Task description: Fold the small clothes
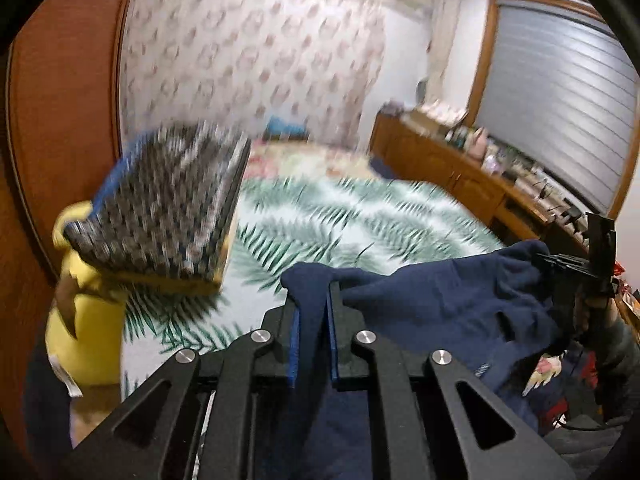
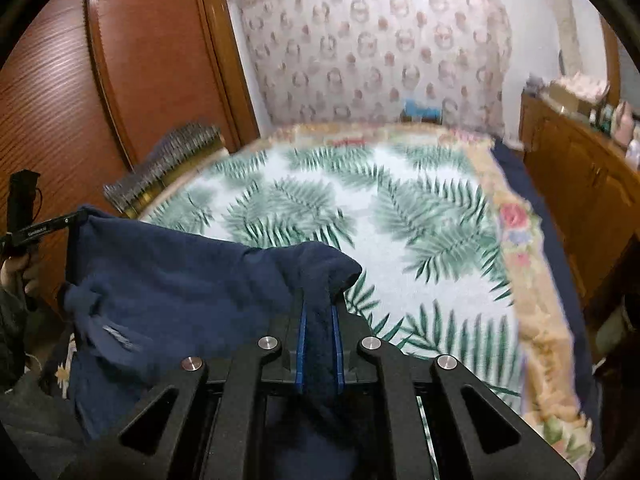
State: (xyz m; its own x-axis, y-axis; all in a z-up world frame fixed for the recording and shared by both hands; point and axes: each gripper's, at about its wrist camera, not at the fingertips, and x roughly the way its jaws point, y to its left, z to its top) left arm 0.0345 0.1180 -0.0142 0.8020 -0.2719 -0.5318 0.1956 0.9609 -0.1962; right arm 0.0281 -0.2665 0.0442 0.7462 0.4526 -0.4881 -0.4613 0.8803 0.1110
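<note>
A dark navy garment (image 1: 448,300) hangs in the air, stretched between my two grippers above a bed. My left gripper (image 1: 313,300) is shut on one corner of it. My right gripper (image 2: 319,304) is shut on the other corner, with the navy garment (image 2: 168,280) draping to its left. In the left wrist view the right gripper (image 1: 560,264) shows at the far right, holding the cloth. In the right wrist view the left gripper (image 2: 60,222) shows at the far left, holding the cloth's edge.
The bed has a white cover with green fern leaves (image 2: 360,216) and a floral border (image 2: 532,280). A folded checkered cloth (image 1: 168,208) lies on a yellow plush (image 1: 84,320) at the bed's left. A wooden wardrobe (image 2: 132,60) stands left, a cluttered sideboard (image 1: 472,160) right.
</note>
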